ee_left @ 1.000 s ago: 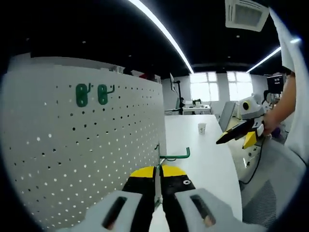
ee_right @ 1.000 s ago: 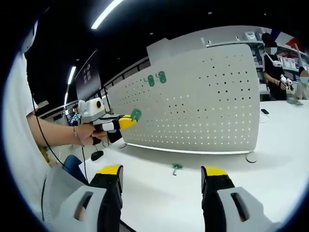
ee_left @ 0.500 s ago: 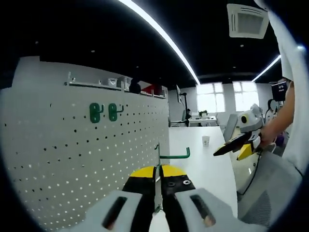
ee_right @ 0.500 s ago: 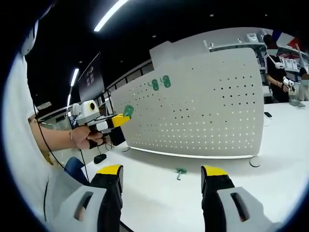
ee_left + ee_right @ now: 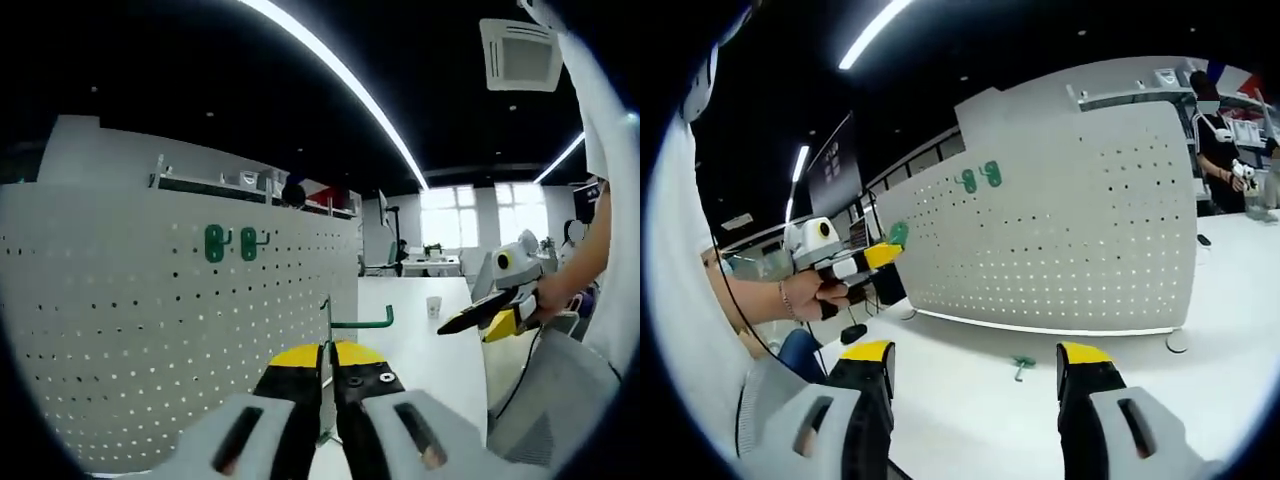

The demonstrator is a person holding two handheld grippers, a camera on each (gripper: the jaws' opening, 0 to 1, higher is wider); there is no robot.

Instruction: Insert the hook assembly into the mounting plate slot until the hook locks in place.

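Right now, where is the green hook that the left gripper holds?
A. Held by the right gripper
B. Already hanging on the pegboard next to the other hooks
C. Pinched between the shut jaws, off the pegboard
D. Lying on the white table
C: in the left gripper view the left gripper has its jaws shut on the green hook, which stands free beside the pegboard, apart from the two mounted hooks.
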